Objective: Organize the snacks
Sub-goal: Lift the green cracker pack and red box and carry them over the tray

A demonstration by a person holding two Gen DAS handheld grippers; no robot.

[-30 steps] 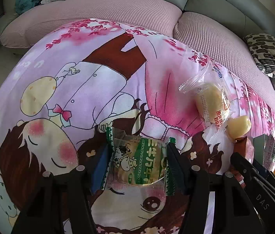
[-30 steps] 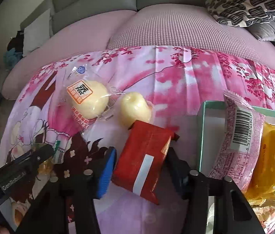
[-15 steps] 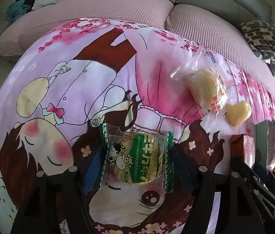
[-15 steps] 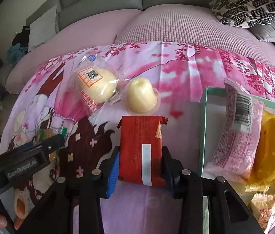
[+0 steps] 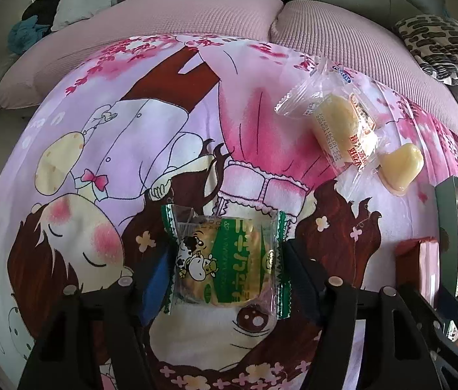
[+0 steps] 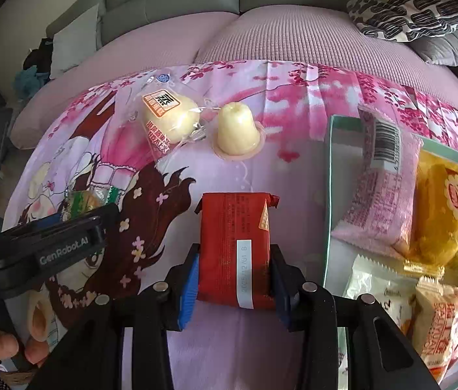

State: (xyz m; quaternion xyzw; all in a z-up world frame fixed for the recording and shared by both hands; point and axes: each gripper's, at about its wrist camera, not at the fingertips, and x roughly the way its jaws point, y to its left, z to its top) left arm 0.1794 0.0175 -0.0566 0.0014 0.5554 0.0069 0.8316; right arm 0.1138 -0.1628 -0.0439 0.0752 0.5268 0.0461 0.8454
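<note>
Now red packet pinched between right tongs.

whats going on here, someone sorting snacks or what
A person holding two grippers is sorting snacks on a cartoon-print pink cloth. The right gripper is clamped on a red foil snack packet, beside a pale green box that already holds several packets. The left gripper straddles a green-and-clear cow-print cracker packet; its grip is unclear. A clear-wrapped bun and a pale yellow jelly cup lie loose on the cloth.
</note>
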